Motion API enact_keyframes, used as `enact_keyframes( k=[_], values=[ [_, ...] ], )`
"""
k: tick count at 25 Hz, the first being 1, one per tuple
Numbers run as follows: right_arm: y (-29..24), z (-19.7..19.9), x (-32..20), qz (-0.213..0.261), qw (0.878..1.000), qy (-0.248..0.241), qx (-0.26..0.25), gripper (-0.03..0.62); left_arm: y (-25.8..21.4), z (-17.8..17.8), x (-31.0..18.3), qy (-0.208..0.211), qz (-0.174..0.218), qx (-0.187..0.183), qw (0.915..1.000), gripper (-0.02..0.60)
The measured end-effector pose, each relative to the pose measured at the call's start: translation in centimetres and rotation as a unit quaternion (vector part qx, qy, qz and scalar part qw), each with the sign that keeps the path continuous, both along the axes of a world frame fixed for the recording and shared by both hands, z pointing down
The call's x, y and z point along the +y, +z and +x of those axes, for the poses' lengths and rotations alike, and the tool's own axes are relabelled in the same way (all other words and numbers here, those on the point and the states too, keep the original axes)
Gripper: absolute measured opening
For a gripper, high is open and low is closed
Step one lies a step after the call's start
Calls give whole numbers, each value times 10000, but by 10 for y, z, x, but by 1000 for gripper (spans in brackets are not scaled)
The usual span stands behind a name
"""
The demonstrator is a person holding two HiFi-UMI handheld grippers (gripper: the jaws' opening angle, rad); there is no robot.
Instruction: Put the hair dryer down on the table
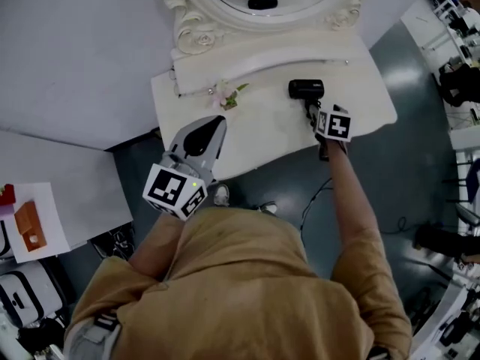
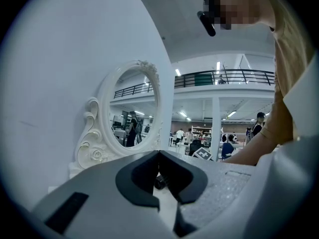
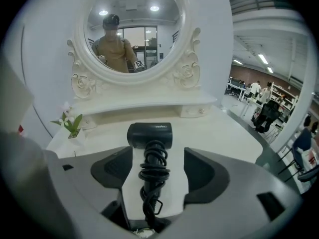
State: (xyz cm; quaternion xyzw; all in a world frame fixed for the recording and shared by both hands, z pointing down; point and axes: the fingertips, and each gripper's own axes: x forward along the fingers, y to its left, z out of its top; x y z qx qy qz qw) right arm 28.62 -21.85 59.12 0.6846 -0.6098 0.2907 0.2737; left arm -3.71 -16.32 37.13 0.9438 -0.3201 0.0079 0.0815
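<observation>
The black hair dryer (image 1: 306, 88) lies flat on the white vanity table (image 1: 262, 137), near its right half. In the right gripper view the hair dryer (image 3: 149, 134) has its cord wound round the handle, and the handle points toward me. My right gripper (image 1: 315, 111) hovers just above the handle, and its jaws stand wide on either side without touching it. My left gripper (image 1: 216, 124) is held over the table's front left edge. In its own view the left gripper (image 2: 158, 156) has its jaw tips together with nothing between them.
An ornate oval mirror (image 1: 196, 32) stands at the back of the table, with a raised shelf (image 3: 149, 106) under it. A small flower sprig (image 1: 229, 96) sits at the table's left. A white wall (image 1: 75, 51) is on the left. A cable (image 1: 315, 201) trails on the grey floor.
</observation>
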Motion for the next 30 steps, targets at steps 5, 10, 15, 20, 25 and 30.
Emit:
enact_keyframes(
  k=[5,10,15,20,25,30],
  values=[
    [-35,8,25,453,9989,121,24,230,-9,11,7,189,146,14,9997,3],
    [-74,6,48,1028,9946,152,-31,106,-15,18,9,320,266,18,9991,3],
    [-107,6,82,1647,9857,307,-188,2,-25,37,13,574,417,18,9975,3],
    [-138,13,118,2132,9761,396,-157,2,-37,58,23,857,577,1,9946,3],
    [-179,20,147,2600,9644,479,83,2,-45,67,29,995,674,-21,9928,3],
    [-222,25,171,3137,9473,635,162,2,-59,68,26,967,809,31,9920,3]
  ],
)
